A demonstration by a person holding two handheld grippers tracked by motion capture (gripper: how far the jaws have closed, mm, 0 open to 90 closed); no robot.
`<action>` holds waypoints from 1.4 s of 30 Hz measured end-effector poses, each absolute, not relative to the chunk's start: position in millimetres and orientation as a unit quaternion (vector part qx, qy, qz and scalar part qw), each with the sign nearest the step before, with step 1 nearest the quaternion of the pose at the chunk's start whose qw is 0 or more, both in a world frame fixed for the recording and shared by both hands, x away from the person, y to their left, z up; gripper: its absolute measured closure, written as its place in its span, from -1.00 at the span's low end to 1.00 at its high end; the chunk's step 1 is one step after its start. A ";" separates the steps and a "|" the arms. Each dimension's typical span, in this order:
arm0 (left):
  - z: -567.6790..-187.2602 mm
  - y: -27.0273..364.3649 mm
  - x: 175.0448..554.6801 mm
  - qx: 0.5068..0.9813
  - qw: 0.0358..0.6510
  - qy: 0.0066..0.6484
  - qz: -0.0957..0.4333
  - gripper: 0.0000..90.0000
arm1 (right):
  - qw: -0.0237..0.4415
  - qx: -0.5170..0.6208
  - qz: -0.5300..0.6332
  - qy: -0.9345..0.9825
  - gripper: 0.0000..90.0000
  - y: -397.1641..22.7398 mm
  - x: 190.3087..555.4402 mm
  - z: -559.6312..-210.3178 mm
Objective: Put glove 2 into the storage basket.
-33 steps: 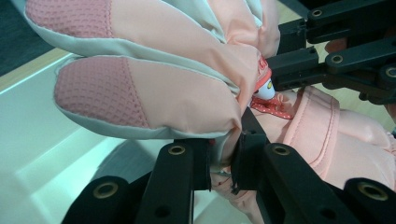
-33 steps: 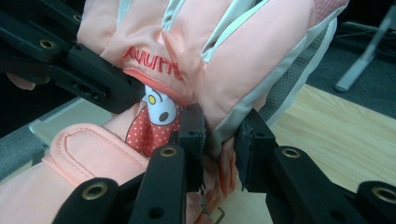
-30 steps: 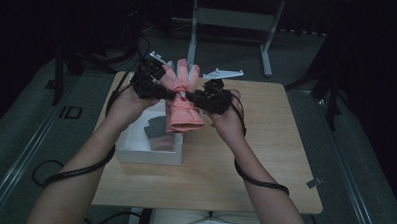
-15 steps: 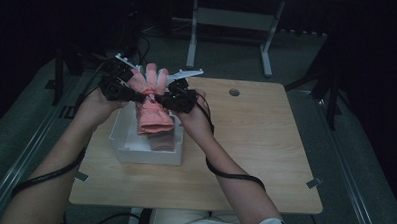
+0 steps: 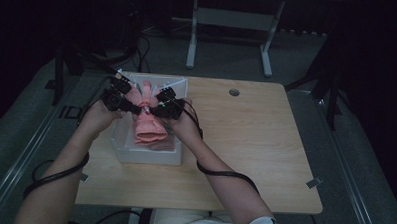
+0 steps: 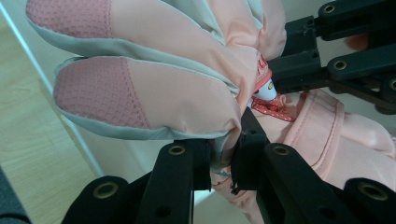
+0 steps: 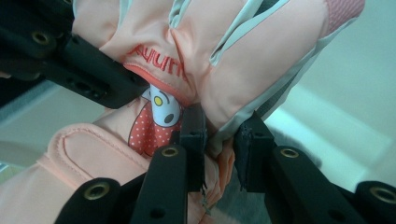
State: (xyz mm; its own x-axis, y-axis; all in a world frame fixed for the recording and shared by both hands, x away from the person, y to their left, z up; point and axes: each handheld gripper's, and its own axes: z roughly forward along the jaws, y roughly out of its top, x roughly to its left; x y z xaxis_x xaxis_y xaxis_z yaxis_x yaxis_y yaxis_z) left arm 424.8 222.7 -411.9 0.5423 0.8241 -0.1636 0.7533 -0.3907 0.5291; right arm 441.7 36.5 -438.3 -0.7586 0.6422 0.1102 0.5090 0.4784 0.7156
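- High view: the pink glove (image 5: 147,121) hangs between the left gripper (image 5: 132,105) and the right gripper (image 5: 155,108), directly above the white box (image 5: 147,155) at the near-left part of the wooden table (image 5: 255,144). Both grippers clamp the glove at mid-length, one on each side; finger section points away from the person, cuff end points toward the person and reaches down to the box opening
- High view, limits: the room is dim; jaw tips are too small to resolve, and the box interior is covered by the glove and both hands, so its contents cannot be determined
- Left gripper view: the left gripper (image 6: 223,156) is closed on a fold of glove (image 6: 154,98) fabric at the base of the fingers; the two jaws stand nearly together with fabric pinched between. Textured pink fingertip patches lie upper left. The right gripper's black links (image 6: 336,56) enter at upper right, touching the glove. The white box wall (image 6: 70,130) lies behind; the table surface (image 6: 28,154) shows at left
- Right gripper view: the right gripper (image 7: 219,140) is closed on a grey-edged fold of the glove (image 7: 224,60). A cartoon patch (image 7: 161,109) and red lettering sit just left of the jaws. The left gripper (image 7: 74,60) grips the glove at upper left. Background is blurred; pale box surfaces only
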 end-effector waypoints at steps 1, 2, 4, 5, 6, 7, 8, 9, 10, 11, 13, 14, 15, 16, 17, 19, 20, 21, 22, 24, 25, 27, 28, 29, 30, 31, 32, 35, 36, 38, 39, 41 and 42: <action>-414.0 222.8 425.9 0.831 0.283 0.475 0.061 0.77 | 0.090 0.334 0.377 0.859 0.67 37.1 443.1 -439.6; -417.4 222.5 427.5 0.830 0.283 0.478 0.057 0.77 | 0.089 0.335 0.371 0.862 0.67 37.6 444.5 -440.5; -422.3 221.9 430.3 0.830 0.279 0.481 0.054 0.77 | 0.082 0.336 0.356 0.868 0.67 39.5 449.0 -443.4; -424.7 221.9 431.5 0.830 0.277 0.482 0.050 0.77 | 0.083 0.336 0.348 0.871 0.68 40.9 450.4 -444.4; -427.6 221.5 432.9 0.830 0.273 0.484 0.050 0.77 | 0.084 0.332 0.341 0.875 0.69 41.9 451.4 -445.2; -430.5 220.8 433.6 0.831 0.268 0.485 0.050 0.77 | 0.083 0.330 0.332 0.880 0.69 43.4 452.5 -446.6; -433.3 220.6 434.1 0.831 0.268 0.485 0.047 0.77 | 0.081 0.327 0.325 0.884 0.69 44.6 453.9 -448.1; -435.8 220.9 434.6 0.831 0.268 0.486 0.048 0.77 | 0.078 0.324 0.319 0.887 0.69 45.2 455.6 -449.4; -437.7 221.8 435.2 0.831 0.268 0.485 0.046 0.76 | 0.069 0.327 0.317 0.888 0.69 44.7 457.9 -450.4; -439.0 222.9 435.8 0.829 0.270 0.488 0.043 0.77 | 0.063 0.329 0.316 0.888 0.69 44.3 459.6 -450.7; -442.1 223.6 436.6 0.830 0.265 0.489 0.042 0.76 | 0.059 0.328 0.307 0.891 0.68 46.3 460.7 -451.1; -443.9 223.5 436.9 0.830 0.262 0.490 0.043 0.76 | 0.055 0.328 0.299 0.894 0.66 48.0 461.6 -451.8; -445.7 223.4 437.1 0.832 0.259 0.489 0.044 0.76 | 0.050 0.332 0.290 0.896 0.62 49.4 462.6 -452.5; -445.8 222.5 436.7 0.832 0.258 0.489 0.048 0.76 | 0.047 0.333 0.285 0.897 0.58 49.8 463.5 -453.0; -445.9 221.5 436.4 0.832 0.257 0.488 0.052 0.76 | 0.047 0.336 0.283 0.897 0.54 49.9 463.8 -453.2; -446.5 218.5 436.1 0.835 0.245 0.488 0.065 0.75 | 0.053 0.338 0.283 0.896 0.44 49.3 464.0 -453.3; -446.5 217.0 435.7 0.837 0.239 0.487 0.069 0.75 | 0.057 0.337 0.279 0.897 0.41 49.9 463.3 -453.4; -447.0 215.1 435.0 0.836 0.234 0.490 0.081 0.75 | 0.062 0.333 0.279 0.899 0.37 50.4 462.5 -453.4; -447.4 213.5 434.6 0.837 0.229 0.490 0.089 0.74 | 0.069 0.328 0.280 0.899 0.35 50.9 461.1 -452.9; -448.0 210.8 433.8 0.837 0.221 0.490 0.100 0.72 | 0.075 0.323 0.284 0.900 0.31 50.7 460.2 -452.5; -448.3 209.7 433.5 0.836 0.220 0.492 0.107 0.70 | 0.073 0.323 0.284 0.900 0.29 50.4 460.4 -452.6; -448.4 207.6 432.9 0.834 0.215 0.493 0.120 0.65 | 0.073 0.325 0.288 0.898 0.26 49.5 460.4 -452.2; -448.0 207.0 432.1 0.831 0.218 0.494 0.130 0.61 | 0.072 0.326 0.290 0.897 0.25 49.0 460.6 -452.2; -446.7 207.1 430.9 0.827 0.218 0.496 0.150 0.58 | 0.072 0.327 0.291 0.896 0.22 48.7 460.8 -452.0; -445.2 208.2 429.9 0.820 0.222 0.501 0.165 0.52 | 0.068 0.328 0.295 0.895 0.19 48.2 460.9 -451.5; -443.6 210.7 429.3 0.813 0.234 0.506 0.167 0.45 | 0.066 0.327 0.299 0.894 0.16 47.5 461.5 -451.3; -442.9 212.6 429.5 0.812 0.236 0.509 0.162 0.37 | 0.066 0.328 0.300 0.893 0.15 47.1 461.5 -451.0; -444.2 213.8 429.4 0.815 0.215 0.508 0.177 0.24 | 0.059 0.329 0.301 0.893 0.16 47.5 462.0 -451.2; -444.8 213.2 429.1 0.816 0.209 0.506 0.185 0.19 | 0.059 0.325 0.301 0.894 0.16 47.9 461.7 -451.0; -444.5 212.4 428.2 0.814 0.202 0.507 0.200 0.11 | 0.063 0.321 0.303 0.895 0.15 48.3 460.9 -450.4; -444.0 212.1 428.1 0.811 0.208 0.507 0.203 0.09 | 0.063 0.321 0.306 0.894 0.15 47.9 460.8 -450.2; -442.9 211.3 428.7 0.808 0.213 0.509 0.205 -0.02 | 0.063 0.322 0.310 0.892 0.12 46.8 460.5 -449.8; -442.1 211.2 429.0 0.808 0.217 0.508 0.203 -0.03 | 0.062 0.322 0.312 0.892 0.12 46.2 460.4 -449.7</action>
State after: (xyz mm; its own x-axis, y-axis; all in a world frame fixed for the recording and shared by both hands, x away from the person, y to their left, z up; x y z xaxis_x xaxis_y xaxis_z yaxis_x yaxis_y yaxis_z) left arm 429.0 211.2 -442.1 0.4003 0.9100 0.1081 0.7337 -0.3889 0.5572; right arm 460.4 46.2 -449.7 -0.7851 0.6128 0.0899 0.5355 0.5985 0.5959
